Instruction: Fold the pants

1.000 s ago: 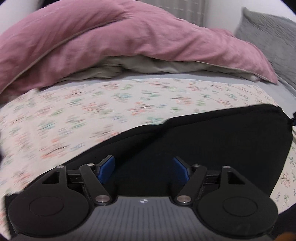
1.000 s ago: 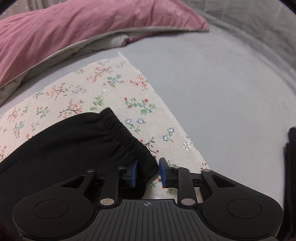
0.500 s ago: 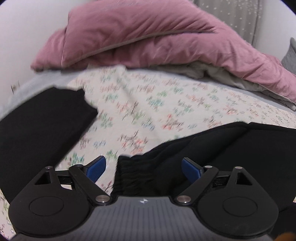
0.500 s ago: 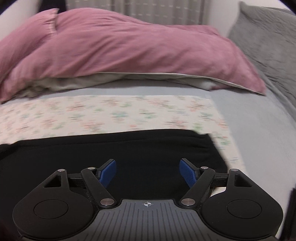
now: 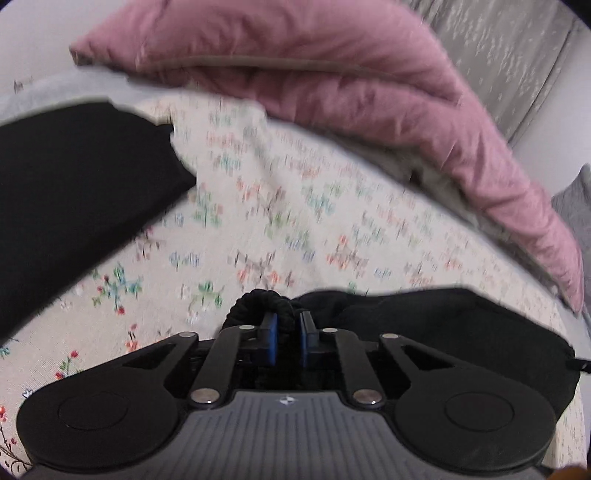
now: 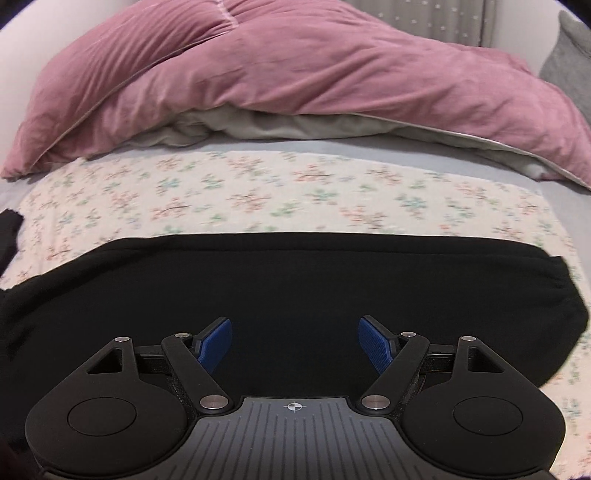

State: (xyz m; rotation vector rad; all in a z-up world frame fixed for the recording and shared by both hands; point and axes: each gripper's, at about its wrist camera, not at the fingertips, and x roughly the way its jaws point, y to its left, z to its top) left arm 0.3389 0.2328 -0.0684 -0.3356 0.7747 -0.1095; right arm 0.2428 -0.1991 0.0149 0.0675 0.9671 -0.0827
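The black pants lie folded on the floral cloth on the bed. In the left wrist view my left gripper is shut on a bunched gathered edge of the pants, with the rest of the pants spreading to the right. In the right wrist view my right gripper is open and empty, hovering over the middle of the pants, blue pads wide apart.
A pink duvet with grey underside is piled at the back of the bed. Another black garment lies on the cloth to the left. Grey sheet borders the cloth; a grey pillow is at far right.
My left gripper closed on the gathered edge of the pants after being open over it. My right gripper let go of the pants edge earlier and stays open, now over their middle.
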